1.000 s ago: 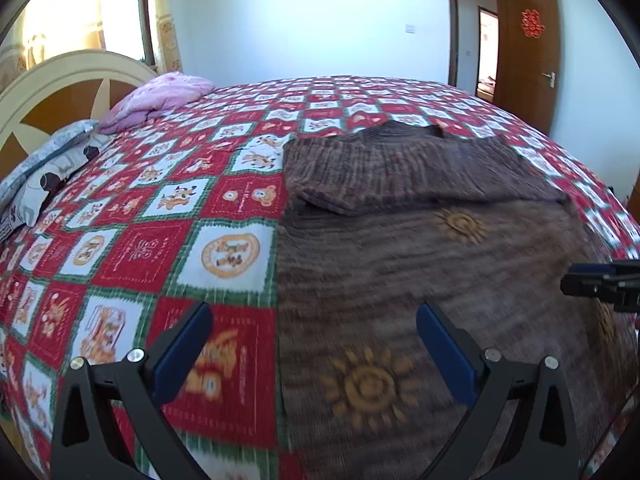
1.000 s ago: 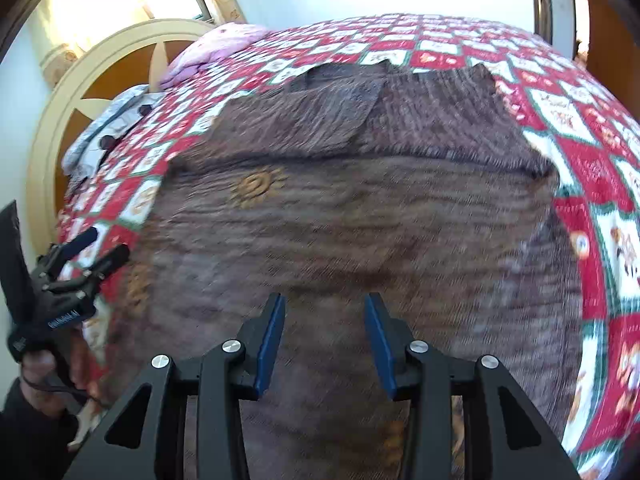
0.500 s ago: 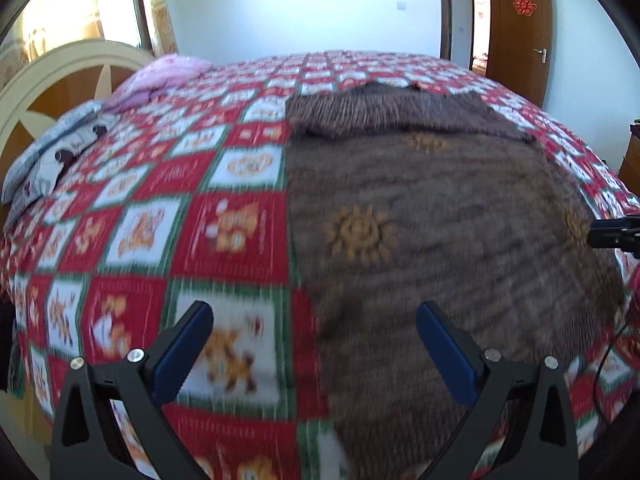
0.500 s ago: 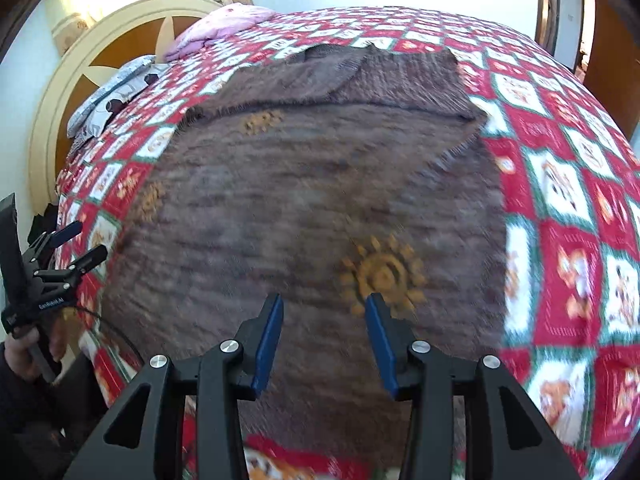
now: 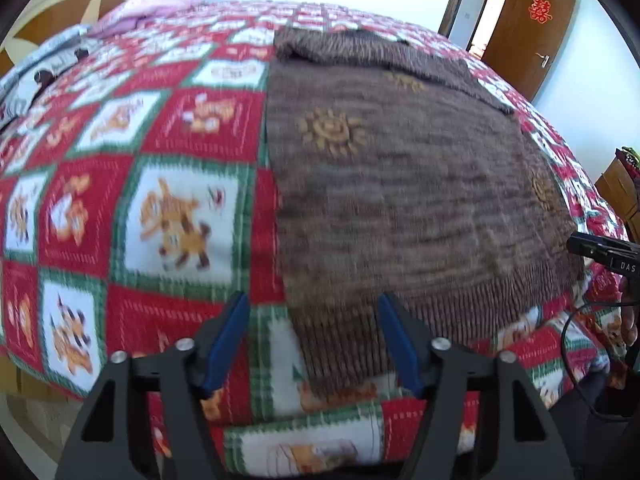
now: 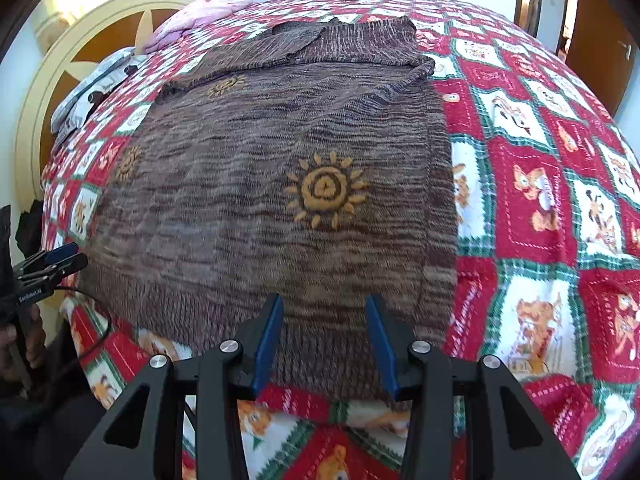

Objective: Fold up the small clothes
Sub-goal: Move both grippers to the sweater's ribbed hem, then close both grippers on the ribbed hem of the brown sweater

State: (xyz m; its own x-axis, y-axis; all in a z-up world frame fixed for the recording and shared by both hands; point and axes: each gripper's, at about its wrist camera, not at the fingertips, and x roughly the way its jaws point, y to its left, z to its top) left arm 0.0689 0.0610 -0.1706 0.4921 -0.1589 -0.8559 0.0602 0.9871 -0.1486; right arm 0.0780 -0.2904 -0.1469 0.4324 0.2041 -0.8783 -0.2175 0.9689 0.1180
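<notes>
A brown knit sweater with orange sun motifs (image 5: 400,184) lies flat on the bed, sleeves folded across its far end; it also shows in the right wrist view (image 6: 280,184). My left gripper (image 5: 314,336) is open, hovering over the sweater's near left hem corner at the bed's edge. My right gripper (image 6: 324,332) is open over the ribbed hem near the right side. Neither holds cloth. Each gripper shows in the other's view: the right one (image 5: 600,252), the left one (image 6: 48,268).
The bed carries a red, white and green patchwork quilt (image 5: 120,160), also in the right wrist view (image 6: 540,184). A pink pillow (image 6: 200,16) and grey bedding (image 6: 92,88) lie by the cream headboard (image 6: 48,92). A wooden door (image 5: 532,28) stands far right.
Both grippers have pulled back toward the near edge of the bed, from over the sweater's body to its hem. The left jaws have narrowed; the right jaws have widened a little.
</notes>
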